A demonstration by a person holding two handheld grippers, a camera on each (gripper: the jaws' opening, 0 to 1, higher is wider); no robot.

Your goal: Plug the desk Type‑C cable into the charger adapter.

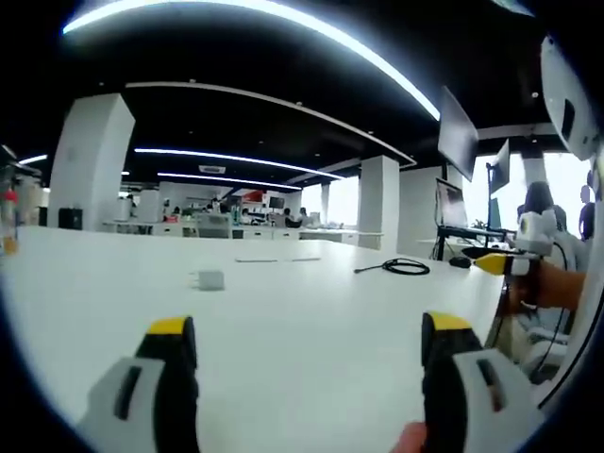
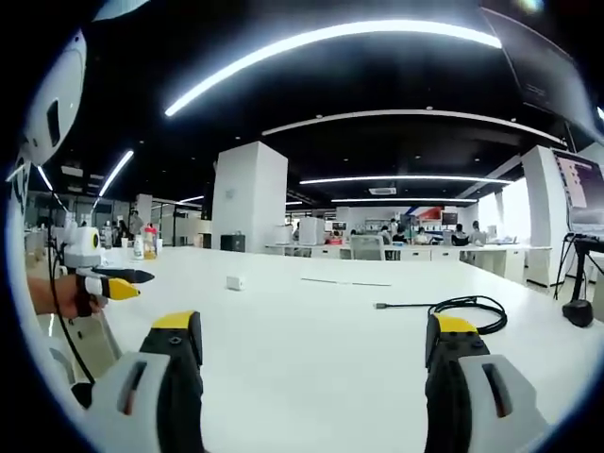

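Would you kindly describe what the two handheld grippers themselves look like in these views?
Both the left gripper and right gripper have two black jaws with yellow tips, set in light grey housings with dark slots. Seen from the other's view, each shows a white body and a thin black cable.

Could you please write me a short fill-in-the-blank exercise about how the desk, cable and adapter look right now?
1. The white charger adapter sits on the ____ desk.
2. The Type-C cable lying on the desk is ____ in colour.
3. The left hand-held gripper has its jaws ____, with nothing between them.
4. The right hand-held gripper has ____ tips on its jaws.

Missing words: white; black; open; yellow
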